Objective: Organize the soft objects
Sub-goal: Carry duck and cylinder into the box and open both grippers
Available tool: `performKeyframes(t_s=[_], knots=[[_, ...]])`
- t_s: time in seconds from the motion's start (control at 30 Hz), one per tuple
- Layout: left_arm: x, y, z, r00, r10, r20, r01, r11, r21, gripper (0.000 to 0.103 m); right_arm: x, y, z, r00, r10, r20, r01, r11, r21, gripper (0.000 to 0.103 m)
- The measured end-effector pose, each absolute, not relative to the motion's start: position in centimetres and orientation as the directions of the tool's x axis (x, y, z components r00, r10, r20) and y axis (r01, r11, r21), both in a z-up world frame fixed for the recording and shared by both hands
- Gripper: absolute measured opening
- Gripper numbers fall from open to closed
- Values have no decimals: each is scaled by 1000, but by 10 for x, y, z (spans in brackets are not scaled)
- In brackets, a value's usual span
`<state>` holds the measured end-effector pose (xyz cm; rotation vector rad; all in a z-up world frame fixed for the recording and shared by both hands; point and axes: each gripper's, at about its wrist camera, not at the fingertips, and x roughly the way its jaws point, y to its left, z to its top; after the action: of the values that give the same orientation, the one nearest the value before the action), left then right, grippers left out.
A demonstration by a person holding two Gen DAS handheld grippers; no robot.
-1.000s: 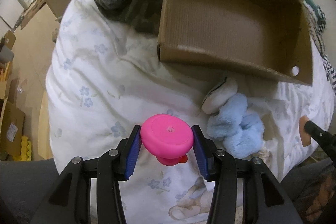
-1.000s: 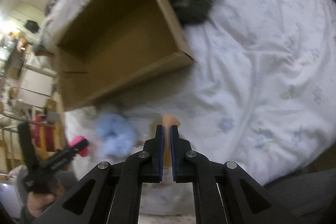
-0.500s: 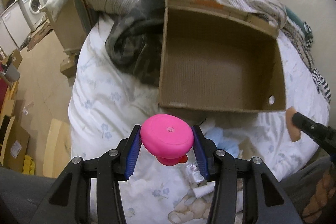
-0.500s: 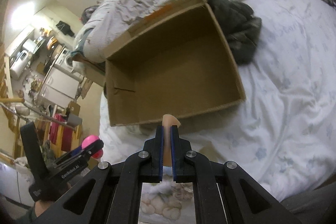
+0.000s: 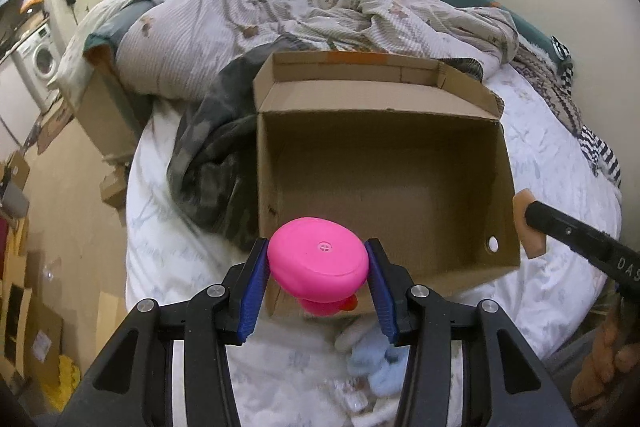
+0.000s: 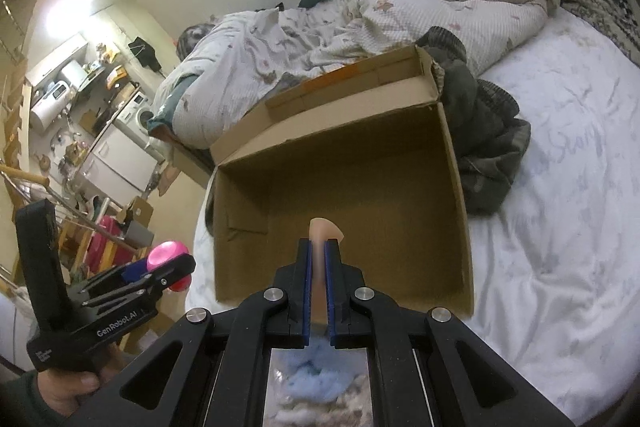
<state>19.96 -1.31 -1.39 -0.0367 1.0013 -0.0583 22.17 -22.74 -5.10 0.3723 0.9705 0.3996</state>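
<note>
**Ana:** Both grippers have come up and forward since a second ago. The cardboard box [image 5: 384, 187], earlier well ahead, now sits right under their tips, and the blue plush [image 5: 380, 367] has slid to the bottom of the left view!

**Ben:** What's the left gripper [image 5: 318, 269] carrying?

**Ana:** Its jaws are spread wide and clamped on a pink rubber toy [image 5: 318, 263], held at the box's near wall, above the white bedsheet [image 5: 560, 187].

**Ben:** And the right?

**Ana:** The right gripper [image 6: 319, 281] has its jaws nearly closed, pinching a thin, peach-coloured soft piece [image 6: 324, 233] that pokes out past the tips, over the box's open interior. Nothing else shows inside the box.

**Ben:** Anything around it?

**Ana:** A dark green garment [image 6: 484, 147] lies against the box's side, a rumpled duvet [image 5: 280, 7] is piled behind it, and the blue plush rests on the sheet just short of the near wall, beneath both grippers.
</note>
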Motion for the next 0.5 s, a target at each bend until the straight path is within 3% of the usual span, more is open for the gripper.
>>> performKeyframes(t_s=[0.5], knots=[[228,-30,-68,495,-85,-864,78,996,-53,44,241,-235,-102,439,461,-772,-63,872,485,8]])
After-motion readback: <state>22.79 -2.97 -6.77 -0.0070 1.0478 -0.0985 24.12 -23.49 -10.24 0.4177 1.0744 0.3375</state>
